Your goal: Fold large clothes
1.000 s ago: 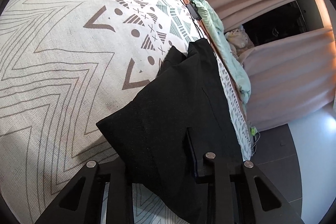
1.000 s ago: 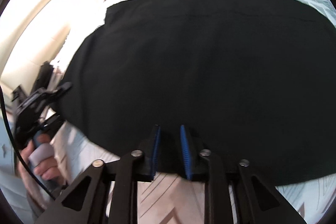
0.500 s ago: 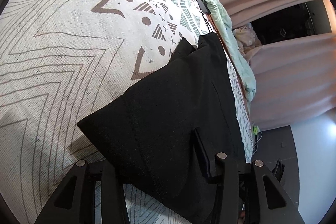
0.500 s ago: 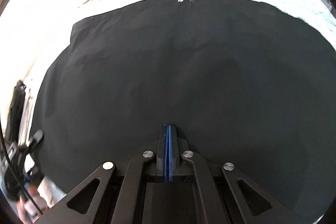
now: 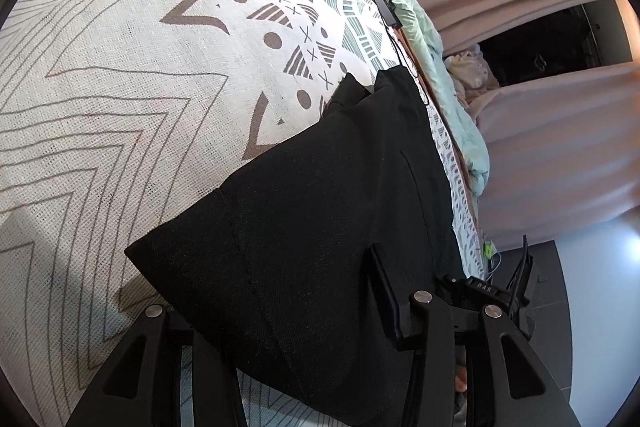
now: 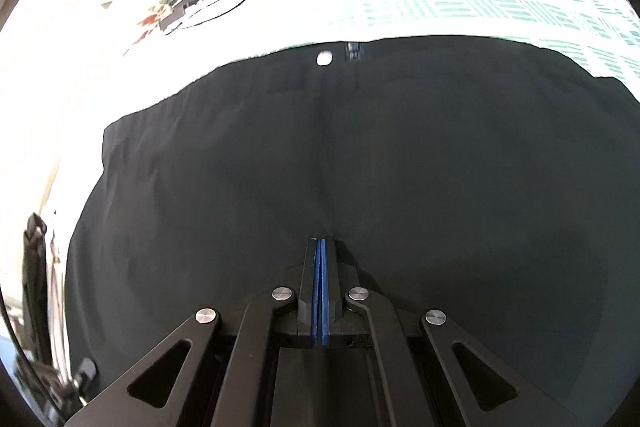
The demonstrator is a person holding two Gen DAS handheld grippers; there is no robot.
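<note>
Your black garment (image 5: 320, 247) lies folded on the patterned bedspread (image 5: 120, 87), running forward beyond both tongs. It looks soft, limp and light, so take it by a corner or hem. Your left gripper (image 5: 288, 311) stands spread around its near edge; your right gripper (image 6: 320, 247), blue pads pressed together, rests over the cloth.

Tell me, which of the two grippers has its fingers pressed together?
The right gripper: its blue pads meet above the black garment. The left gripper stands apart.

A patterned bedspread (image 5: 132, 95), pink curtains (image 5: 556, 151), and perhaps a black charger cable (image 5: 387, 10).
</note>
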